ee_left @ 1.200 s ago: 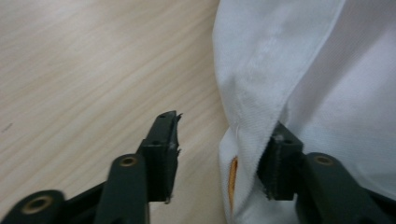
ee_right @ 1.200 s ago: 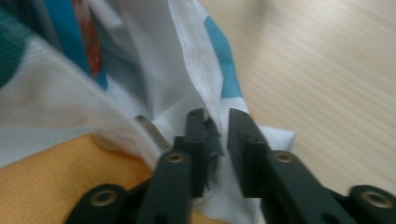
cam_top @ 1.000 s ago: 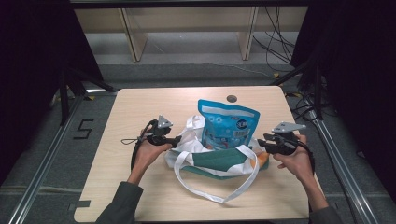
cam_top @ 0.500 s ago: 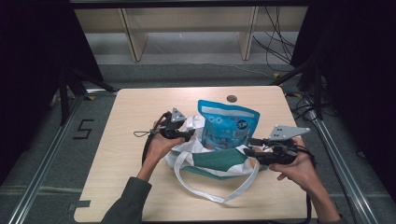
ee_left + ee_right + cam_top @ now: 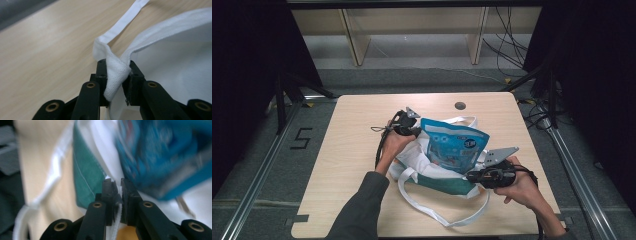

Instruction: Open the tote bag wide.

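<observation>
A white tote bag with a green panel (image 5: 447, 182) lies on the table, and a blue snack pouch (image 5: 454, 145) sticks out of its mouth. My left gripper (image 5: 414, 131) is at the bag's far left rim. Its jaws have just been closing and are shut on a fold of the white rim (image 5: 115, 75), beside a white handle strap (image 5: 125, 21). My right gripper (image 5: 469, 176) is at the near right rim. Its jaws have also just been closing and pinch the bag's white edge (image 5: 117, 220). The green panel (image 5: 86, 172) and the blurred blue pouch (image 5: 162, 152) lie beyond them.
The bag's long white handle (image 5: 447, 220) loops toward the front edge of the wooden table (image 5: 352, 150). A round cable hole (image 5: 460, 106) sits at the table's far side. Wooden shelving (image 5: 412, 30) and floor cables (image 5: 522, 65) lie beyond.
Both hands moved in to the bag. The left gripper went to the far rim and the right one to the near rim, and both closed on the fabric. The pouch now leans right.
</observation>
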Available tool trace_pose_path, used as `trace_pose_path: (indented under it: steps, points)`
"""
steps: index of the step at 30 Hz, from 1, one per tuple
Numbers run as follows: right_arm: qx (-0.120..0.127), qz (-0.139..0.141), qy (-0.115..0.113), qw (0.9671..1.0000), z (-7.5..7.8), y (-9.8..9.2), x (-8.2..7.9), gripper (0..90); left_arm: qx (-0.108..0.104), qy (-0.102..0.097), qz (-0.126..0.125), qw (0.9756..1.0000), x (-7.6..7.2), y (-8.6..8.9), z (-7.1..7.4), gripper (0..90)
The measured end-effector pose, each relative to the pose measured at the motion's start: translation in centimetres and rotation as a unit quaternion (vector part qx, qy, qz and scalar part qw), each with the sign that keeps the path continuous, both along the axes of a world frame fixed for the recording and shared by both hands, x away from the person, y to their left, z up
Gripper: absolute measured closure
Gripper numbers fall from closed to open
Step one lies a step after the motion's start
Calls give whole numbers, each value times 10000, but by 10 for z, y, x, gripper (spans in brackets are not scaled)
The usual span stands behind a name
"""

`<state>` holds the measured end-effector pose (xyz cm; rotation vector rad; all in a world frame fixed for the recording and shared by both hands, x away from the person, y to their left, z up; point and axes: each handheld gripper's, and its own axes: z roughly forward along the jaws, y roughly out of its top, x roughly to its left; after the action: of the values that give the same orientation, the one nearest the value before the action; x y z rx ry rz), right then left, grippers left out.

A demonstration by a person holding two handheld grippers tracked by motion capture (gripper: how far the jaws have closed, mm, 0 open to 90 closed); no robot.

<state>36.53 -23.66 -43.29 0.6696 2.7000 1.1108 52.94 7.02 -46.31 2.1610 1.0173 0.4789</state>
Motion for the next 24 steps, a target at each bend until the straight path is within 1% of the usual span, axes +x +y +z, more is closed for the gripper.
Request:
trace_pose_path:
  steps: [1, 3, 4, 5, 6, 7, 8, 9, 10, 11, 12, 13, 14, 15, 16, 17, 18, 19, 20, 21, 22, 23, 24]
  points:
    - [-82, -63, 27, 9999, -5, -1, 0, 828, -41, 88, 35, 9999, 4, 1, -5, 757]
    - [-145, -92, 162, 9997, -15, -2, 0, 829, 130, 276, 90, 9995, 11, 4, -17, 761]
    - [-186, -100, 282, 9994, -22, -1, -2, 829, 122, 382, 127, 9991, 14, 4, -23, 765]
    - [-261, -122, 334, 9990, -27, 0, -4, 829, 151, 470, 176, 9986, 15, 4, -31, 766]
    - [-323, -131, 371, 9987, -33, 2, -5, 830, 219, 570, 140, 9980, 16, 4, -36, 766]
    - [-297, -141, 325, 9989, -38, 3, -6, 831, 255, 554, 110, 9981, 17, 4, -37, 765]
    - [-363, -187, 346, 9986, -39, 4, -7, 831, 236, 541, 145, 9982, 17, 3, -37, 763]
    - [-351, -230, 329, 9986, -43, 6, -8, 831, 334, 555, 125, 9978, 16, 4, -36, 754]
    - [-407, -232, 328, 9984, -46, 7, -8, 829, 307, 590, 172, 9976, 16, 3, -35, 728]
    - [-369, -273, 345, 9983, -46, 6, -8, 827, 320, 593, 225, 9975, 14, 3, -34, 701]
    - [-288, -266, 349, 9986, -45, 5, -8, 822, 382, 567, 218, 9974, 12, 4, -30, 656]
    - [-172, -278, 365, 9988, -42, 4, -8, 789, 351, 524, 230, 9977, 9, 6, -25, 575]
    - [-191, -242, 382, 9988, -35, 0, -8, 754, 279, 523, 208, 9980, 6, 7, -21, 518]
    - [-113, -281, 387, 9988, -30, -2, -9, 711, 224, 514, 161, 9983, 1, 10, -14, 459]
    - [69, -311, 181, 9993, -22, -6, -8, 665, 164, 379, 153, 9990, -4, 12, -6, 413]
    - [249, -351, 172, 9989, -13, -11, -9, 650, 85, 264, 161, 9995, -10, 15, 2, 380]
    - [458, -431, 177, 9979, -2, -16, -11, 645, -70, 227, 143, 9996, -17, 19, 10, 361]
    - [583, -472, -33, 9972, 8, -22, -11, 639, -250, 204, 78, 9994, -24, 23, 19, 356]
    - [659, -584, -242, 9958, 17, -28, -11, 628, -393, 118, -25, 9992, -35, 26, 27, 353]
    - [710, -749, -279, 9943, 27, -35, -11, 628, -450, 97, -157, 9988, -44, 28, 33, 359]
    - [718, -875, -509, 9923, 32, -41, -7, 628, -457, 99, -217, 9987, -51, 28, 35, 370]
    - [715, -1042, -477, 9908, 34, -43, -6, 628, -444, 91, -308, 9985, -61, 28, 36, 370]
    - [619, -1162, -589, 9895, 36, -47, 0, 628, -334, 114, -414, 9985, -71, 27, 36, 374]
